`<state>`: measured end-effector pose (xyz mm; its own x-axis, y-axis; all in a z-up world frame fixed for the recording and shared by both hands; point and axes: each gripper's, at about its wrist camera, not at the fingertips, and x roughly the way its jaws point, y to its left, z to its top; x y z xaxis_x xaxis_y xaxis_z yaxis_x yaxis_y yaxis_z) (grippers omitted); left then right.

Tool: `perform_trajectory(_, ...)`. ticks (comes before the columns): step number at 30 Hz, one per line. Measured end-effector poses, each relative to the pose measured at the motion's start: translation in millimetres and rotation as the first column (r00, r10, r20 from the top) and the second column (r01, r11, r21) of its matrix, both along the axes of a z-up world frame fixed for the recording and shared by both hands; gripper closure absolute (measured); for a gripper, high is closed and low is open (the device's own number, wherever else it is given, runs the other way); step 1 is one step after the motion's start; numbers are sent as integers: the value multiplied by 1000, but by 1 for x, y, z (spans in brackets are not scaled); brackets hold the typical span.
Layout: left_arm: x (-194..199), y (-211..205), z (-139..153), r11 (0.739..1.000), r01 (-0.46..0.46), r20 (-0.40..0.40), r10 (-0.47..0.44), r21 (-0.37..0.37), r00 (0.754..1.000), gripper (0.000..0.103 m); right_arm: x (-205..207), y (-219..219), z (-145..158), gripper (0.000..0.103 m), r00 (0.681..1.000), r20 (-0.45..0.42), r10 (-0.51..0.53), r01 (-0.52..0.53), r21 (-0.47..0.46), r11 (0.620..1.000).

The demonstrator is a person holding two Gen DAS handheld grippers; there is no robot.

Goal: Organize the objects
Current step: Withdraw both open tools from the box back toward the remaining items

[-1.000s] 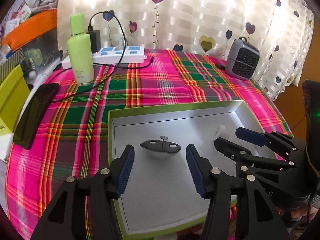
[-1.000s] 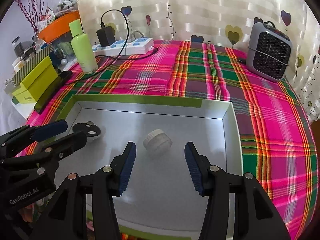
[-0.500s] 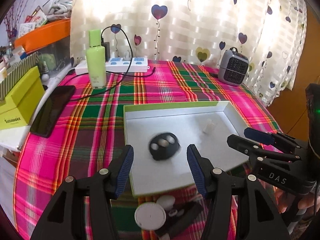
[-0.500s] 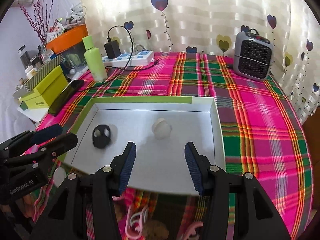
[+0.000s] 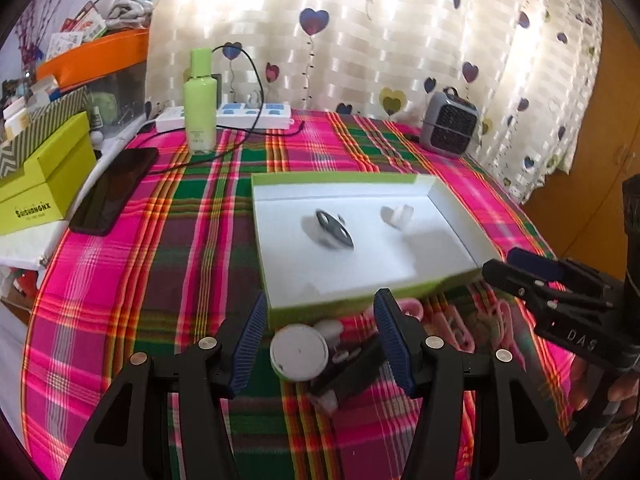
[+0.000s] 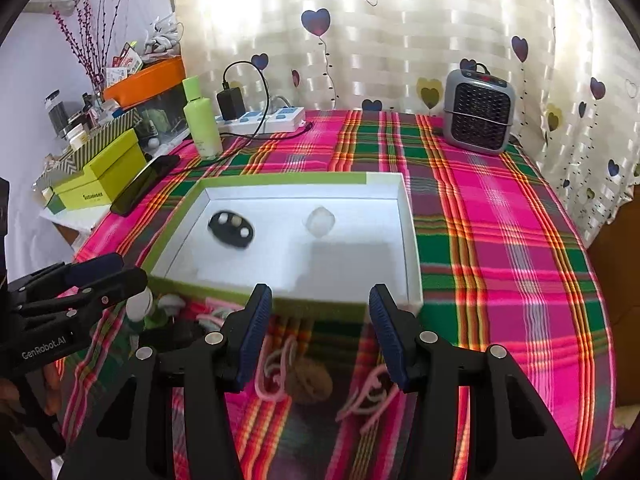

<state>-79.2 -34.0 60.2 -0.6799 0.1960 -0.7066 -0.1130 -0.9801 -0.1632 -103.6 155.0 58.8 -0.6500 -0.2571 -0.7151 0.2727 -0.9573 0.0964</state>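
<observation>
Shallow green-rimmed box (image 5: 360, 305); matte white inside; plaid cloth (image 5: 180, 248)

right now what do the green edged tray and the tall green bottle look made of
Tray: looks like cardboard, matte white inside with a lime paper-covered rim; its thin, straight folded walls suggest a box lid. Bottle: probably plastic, smooth pale green with a soft sheen, though glass cannot be ruled out.
</observation>
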Motion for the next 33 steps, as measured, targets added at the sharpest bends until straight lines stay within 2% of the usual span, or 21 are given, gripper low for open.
perform_trajectory(9,18,3,-6,999,36,4,-36,25,999,48,21,13,-4,51,1000,2,-18,18,-5,1000)
perform_trajectory(19,36,6,-18,997,76,8,-76,19,997,48,37,26,-15,51,999,12,-50,50,2,999)
perform_trajectory(33,34,18,-26,992,124,2,-124,5,992,48,39,43,-32,51,995,47,-89,89,-8,996)
